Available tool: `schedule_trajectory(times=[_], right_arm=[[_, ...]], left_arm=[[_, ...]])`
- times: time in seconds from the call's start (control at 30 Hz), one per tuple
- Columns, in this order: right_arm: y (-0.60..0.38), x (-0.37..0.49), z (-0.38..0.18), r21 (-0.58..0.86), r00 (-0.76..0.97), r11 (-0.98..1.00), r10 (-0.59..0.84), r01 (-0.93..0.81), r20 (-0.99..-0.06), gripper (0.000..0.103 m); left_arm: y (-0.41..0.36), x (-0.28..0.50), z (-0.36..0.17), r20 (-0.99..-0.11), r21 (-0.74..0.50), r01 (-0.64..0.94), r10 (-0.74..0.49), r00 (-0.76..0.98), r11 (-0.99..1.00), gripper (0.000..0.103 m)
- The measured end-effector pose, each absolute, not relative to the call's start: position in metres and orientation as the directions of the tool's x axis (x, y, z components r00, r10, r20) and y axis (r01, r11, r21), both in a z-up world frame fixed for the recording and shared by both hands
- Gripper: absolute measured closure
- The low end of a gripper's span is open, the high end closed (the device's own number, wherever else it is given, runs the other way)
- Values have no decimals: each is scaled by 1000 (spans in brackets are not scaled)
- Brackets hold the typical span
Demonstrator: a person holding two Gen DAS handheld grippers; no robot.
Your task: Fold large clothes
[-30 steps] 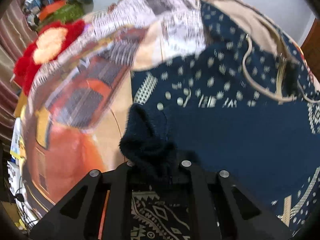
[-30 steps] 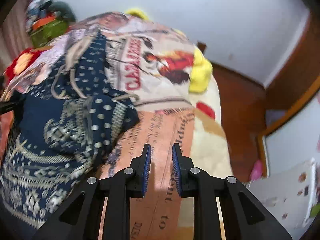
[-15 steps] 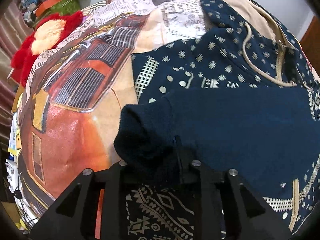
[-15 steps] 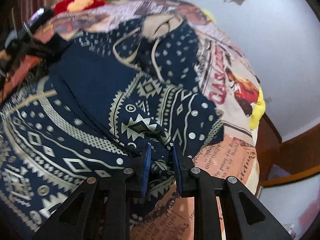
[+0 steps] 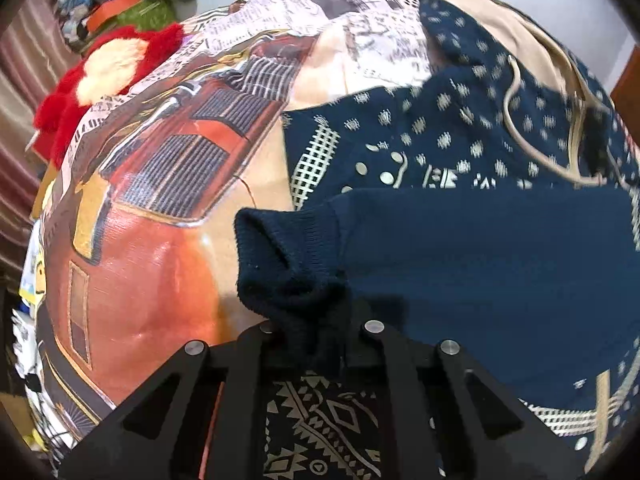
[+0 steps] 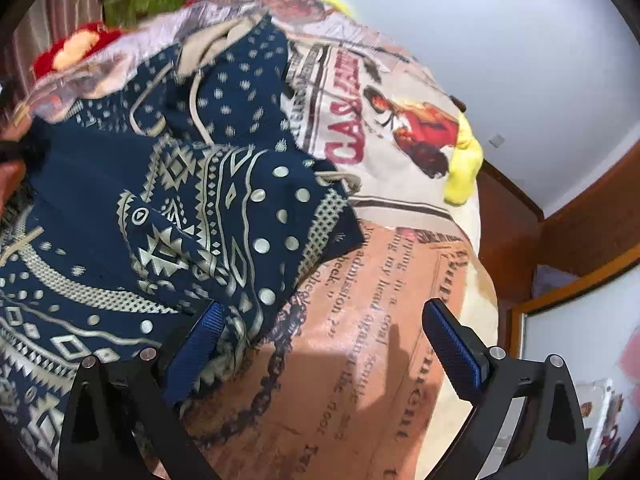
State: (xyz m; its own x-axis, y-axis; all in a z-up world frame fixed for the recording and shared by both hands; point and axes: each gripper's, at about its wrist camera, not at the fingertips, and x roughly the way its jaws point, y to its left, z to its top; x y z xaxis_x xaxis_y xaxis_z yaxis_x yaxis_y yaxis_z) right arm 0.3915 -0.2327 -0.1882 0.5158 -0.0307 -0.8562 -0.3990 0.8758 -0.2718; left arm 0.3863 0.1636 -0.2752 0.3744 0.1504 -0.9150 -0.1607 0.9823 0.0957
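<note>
A navy hoodie (image 6: 168, 200) with cream tribal patterns and drawstrings lies spread on the printed bedspread (image 6: 360, 360). In the left wrist view my left gripper (image 5: 316, 328) is shut on the sleeve's ribbed navy cuff (image 5: 280, 256), with the sleeve (image 5: 480, 264) laid across the hoodie's body. My right gripper (image 6: 320, 344) is open and empty; its left blue pad (image 6: 196, 344) touches the hoodie's right edge, its right pad (image 6: 452, 348) is over bare bedspread.
A red and cream plush (image 5: 108, 76) and a pile of items (image 5: 128, 4) sit at the bed's far left. A yellow plush (image 6: 464, 168) lies at the bed's right edge. Wooden floor (image 6: 508, 216) and wall lie beyond.
My right gripper has opened, letting go of the hoodie's edge, and drawn back to the right. My left gripper still holds the cuff, with the sleeve now lying flat across the body.
</note>
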Motion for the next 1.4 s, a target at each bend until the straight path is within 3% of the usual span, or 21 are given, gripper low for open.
schedule_trajectory(times=[0.13,0.3,0.43,0.57,0.63,0.73,0.8,0.93,1.13,1.23,1.4], right_arm=[[-232,382,-165,-306,581,863,-18,-401,-813,4],[-229,402,-123,-129,609,913,148,-386,-779,2],[-211,434,-147,-165,580,922,76,-352,-811,2],[-205,459,-201,-264,499,905,-68,-333,-864,3],[-212,461,-220,-315,502,886,-112,-340,-857,2],[-235,467,-218,-250,493,921,-76,-298,-867,1],[-254,474,-213,-309,519,926,-159,-216,-840,0],[-275,473,-201,-133,443,971,-32,-199,-896,2],[-231,406,-164,-138,499,878,126,-459,-857,2],[-213,381,-170,-169,476,810,149,-562,-867,1],[-186,374,-221,-319,447,739,-27,-593,-894,1]], left_arm=[[158,382,-265,-915,86,-136,132,382,987,91],[157,379,-252,-905,114,-99,144,400,989,89],[165,383,-252,-908,105,-113,141,395,988,87],[174,391,-266,-919,122,-113,155,362,986,72],[177,389,-271,-919,117,-115,152,364,986,71],[172,387,-271,-914,144,-105,173,368,984,71],[170,387,-270,-910,164,-103,191,369,981,71],[171,384,-258,-905,133,-144,180,386,981,71],[167,378,-247,-910,108,-143,155,385,984,71],[165,378,-254,-923,88,-131,131,362,987,65],[165,382,-275,-928,111,-167,162,334,980,59]])
